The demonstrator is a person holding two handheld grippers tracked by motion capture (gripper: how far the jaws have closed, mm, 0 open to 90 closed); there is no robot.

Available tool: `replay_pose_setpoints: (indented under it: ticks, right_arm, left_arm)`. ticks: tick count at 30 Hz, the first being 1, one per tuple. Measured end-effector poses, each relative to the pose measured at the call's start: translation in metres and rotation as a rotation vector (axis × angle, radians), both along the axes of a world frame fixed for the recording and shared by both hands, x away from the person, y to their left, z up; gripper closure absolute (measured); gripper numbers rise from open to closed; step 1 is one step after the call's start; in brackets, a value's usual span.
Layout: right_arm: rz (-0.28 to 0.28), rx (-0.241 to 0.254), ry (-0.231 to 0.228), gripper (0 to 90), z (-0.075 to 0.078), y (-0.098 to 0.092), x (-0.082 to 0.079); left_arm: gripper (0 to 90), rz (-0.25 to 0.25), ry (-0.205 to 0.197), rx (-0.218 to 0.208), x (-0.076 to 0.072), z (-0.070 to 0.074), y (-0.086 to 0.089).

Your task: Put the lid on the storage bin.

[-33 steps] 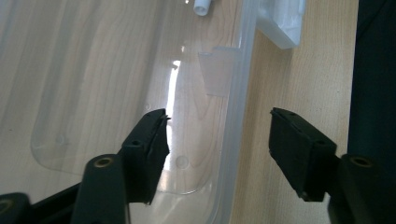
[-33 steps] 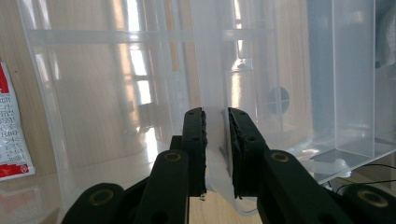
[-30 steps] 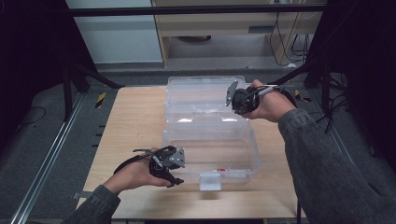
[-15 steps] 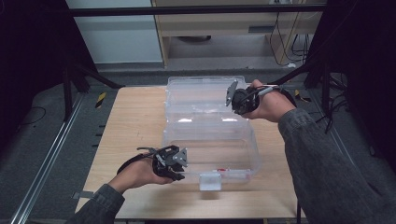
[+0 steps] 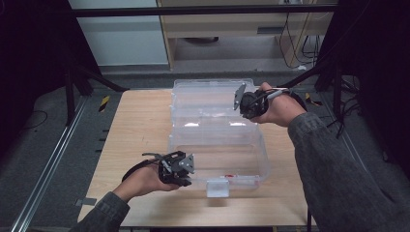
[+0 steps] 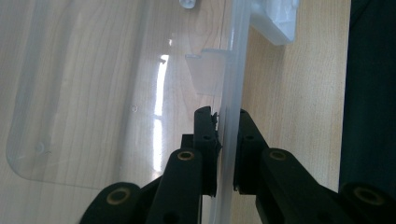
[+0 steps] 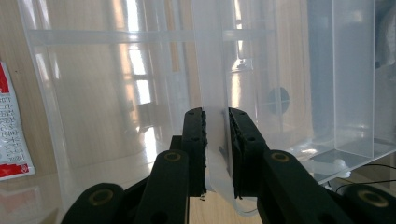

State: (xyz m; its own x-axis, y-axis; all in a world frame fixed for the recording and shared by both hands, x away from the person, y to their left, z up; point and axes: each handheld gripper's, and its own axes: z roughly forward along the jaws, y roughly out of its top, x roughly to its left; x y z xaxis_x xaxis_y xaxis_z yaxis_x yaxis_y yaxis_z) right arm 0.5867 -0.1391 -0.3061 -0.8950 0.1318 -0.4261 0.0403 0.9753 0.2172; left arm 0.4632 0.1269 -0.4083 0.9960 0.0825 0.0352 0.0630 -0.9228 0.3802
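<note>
A clear plastic box (image 5: 218, 155) lies opened out on the wooden table (image 5: 135, 130), one half near me and one half far. My left gripper (image 5: 187, 169) is at the near half's left front corner. Its jaws have just been closing and now pinch the clear rim (image 6: 227, 84), as the left gripper (image 6: 222, 116) view shows. My right gripper (image 5: 241, 102) is at the far half's right side. There the right gripper (image 7: 215, 114) is shut on a thin clear wall (image 7: 210, 60). A white latch (image 5: 217, 187) sticks out from the near front edge.
A red and white label (image 7: 11, 135) lies under the clear plastic. Black frame posts (image 5: 72, 82) stand left and right of the table. A wooden cabinet (image 5: 232, 24) stands behind it. The table's left part is bare wood.
The left gripper's jaws have closed onto the box's rim. Both hands and the box stay where they were.
</note>
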Motion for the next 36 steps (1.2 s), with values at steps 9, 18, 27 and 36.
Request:
replay_pose_setpoints:
  ticks: [9, 18, 27, 36]
  right_arm:
    - [0.011, -0.007, 0.002, 78.5, 0.0, 0.006, 0.001]
    - [0.051, -0.021, 0.014, 83.6, 0.004, 0.009, -0.005]
    - [0.066, 0.001, 0.019, 85.2, 0.009, 0.009, -0.014]
    - [0.081, -0.013, 0.0, 85.3, 0.013, 0.011, -0.024]
  left_arm:
    - [82.9, 0.01, -0.013, 0.0, -0.002, 0.0, -0.001]
    - [82.9, 0.053, -0.08, 0.001, -0.008, 0.001, -0.003]
    - [81.8, 0.095, -0.079, -0.013, -0.009, -0.001, -0.001]
    - [80.9, 0.137, -0.072, -0.031, -0.007, -0.002, -0.003]
